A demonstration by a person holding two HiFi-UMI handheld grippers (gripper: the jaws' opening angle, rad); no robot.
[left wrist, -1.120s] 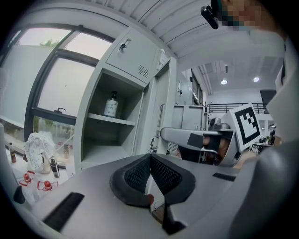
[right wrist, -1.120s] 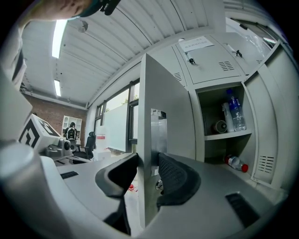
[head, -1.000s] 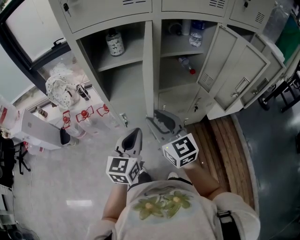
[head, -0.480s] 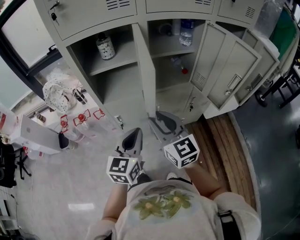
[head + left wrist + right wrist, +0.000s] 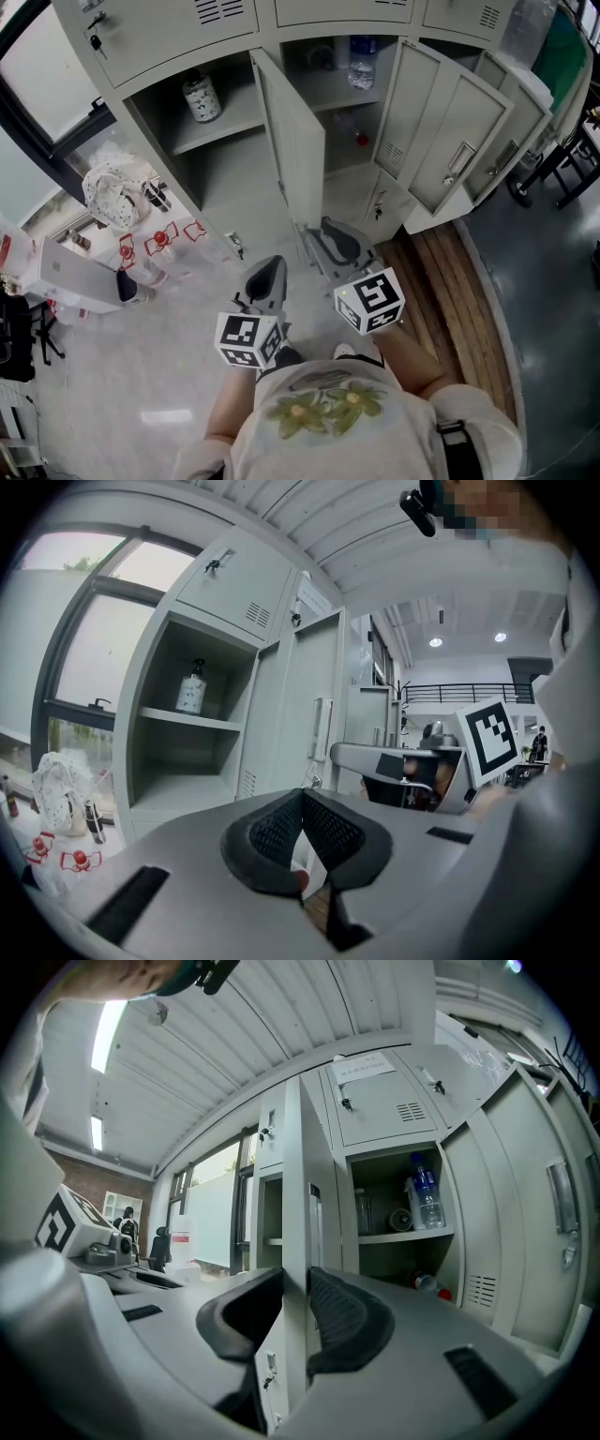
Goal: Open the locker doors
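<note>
Right gripper view: right gripper [image 5: 289, 1312] jaws, just closing, pinch free edge of door [image 5: 292, 1194] | door half-open at locker [image 5: 380, 1101] middle bay | left gripper [image 5: 302, 803] jaws together, empty | advice: grip firmly, follow hinge arc, swing door wide.

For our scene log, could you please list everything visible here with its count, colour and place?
lockers: one bank, grey, ahead
door: one, grey, middle, partly open
open doors: at least two, grey, right
patterned bottle: one, white, left compartment shelf
water bottle: one, clear, middle compartment's upper shelf
red-capped bottle: one, clear, shelf below
bag: one, white, floor left
box: one, white, floor left
left claw: one, grey, shut, empty
right claw: one, grey, jaws just been closing on the door's edge
</note>
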